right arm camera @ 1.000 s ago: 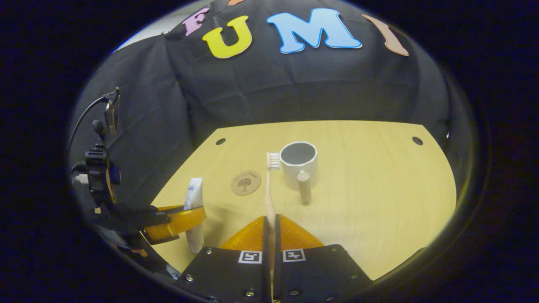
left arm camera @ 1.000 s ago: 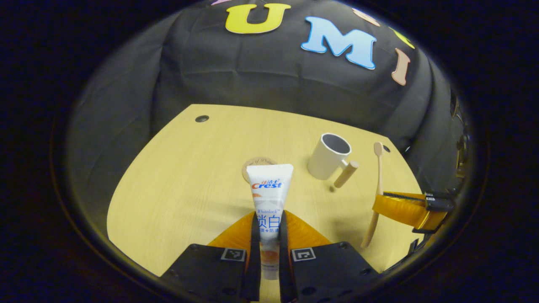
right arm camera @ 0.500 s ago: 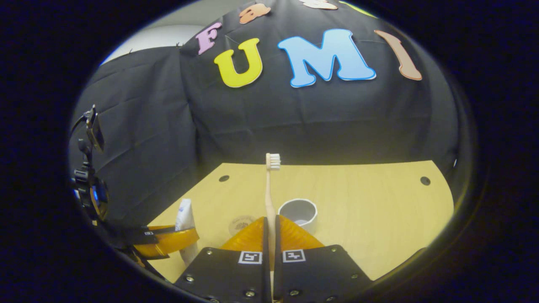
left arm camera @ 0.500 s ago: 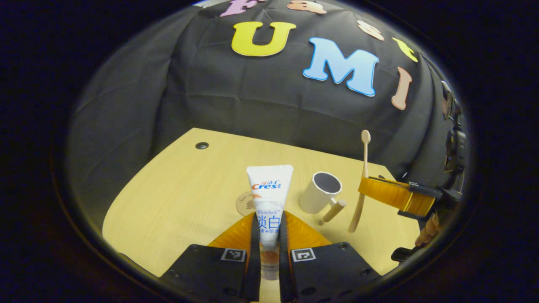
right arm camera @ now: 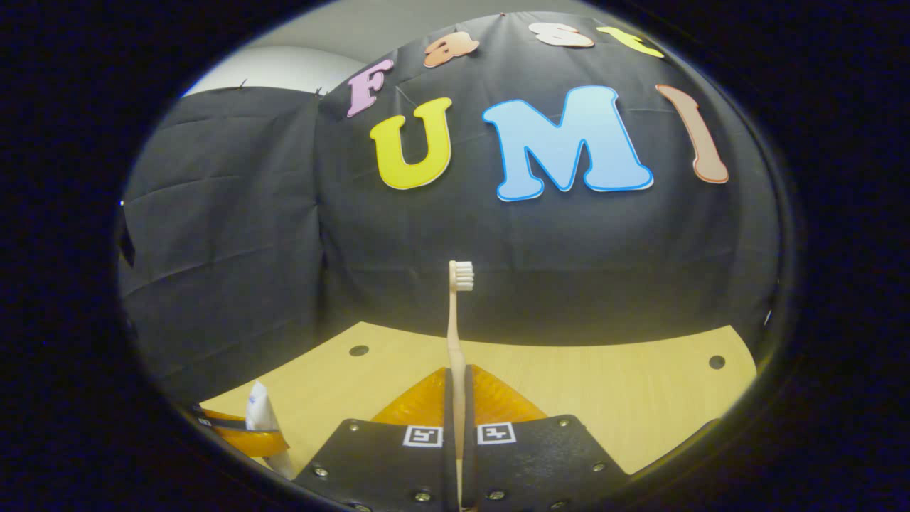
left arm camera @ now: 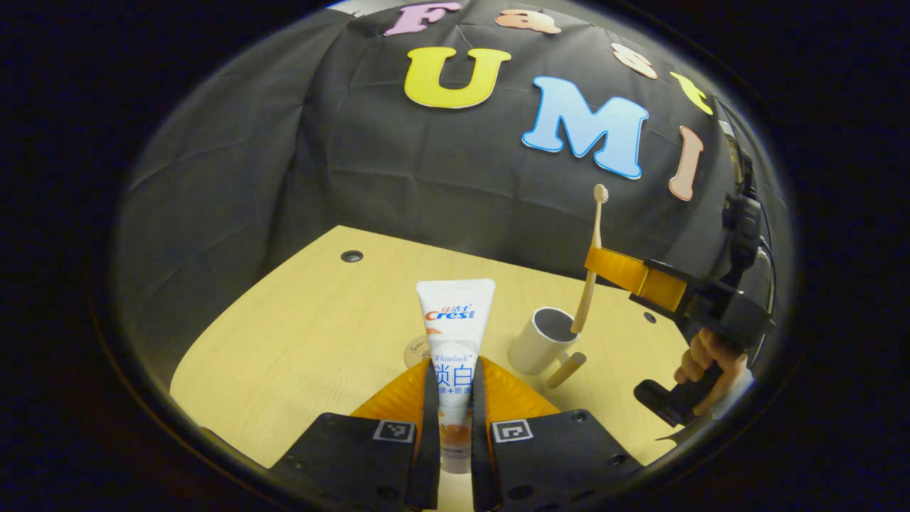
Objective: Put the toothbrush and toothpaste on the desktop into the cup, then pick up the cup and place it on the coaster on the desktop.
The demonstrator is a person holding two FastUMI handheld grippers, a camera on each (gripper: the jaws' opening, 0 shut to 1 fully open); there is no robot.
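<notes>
Cup [left arm camera: 542, 341] sat empty on the table [left arm camera: 298, 320], coaster [left arm camera: 416, 350] just left of it. You held the toothbrush [left arm camera: 589, 277] in the right hand-held gripper [left arm camera: 604, 264], handle tip at the cup's rim; toothpaste [left arm camera: 455, 341] clamped in the left hand-held gripper [left arm camera: 455, 398]. Nothing placed yet.

Dim booth, lit from above: the pale yellow wooden desktop [left arm camera: 306, 320] glows evenly while the surrounding cloth stays dark. Fisheye bending curves its far edge; shadows soft, focus sharp.
</notes>
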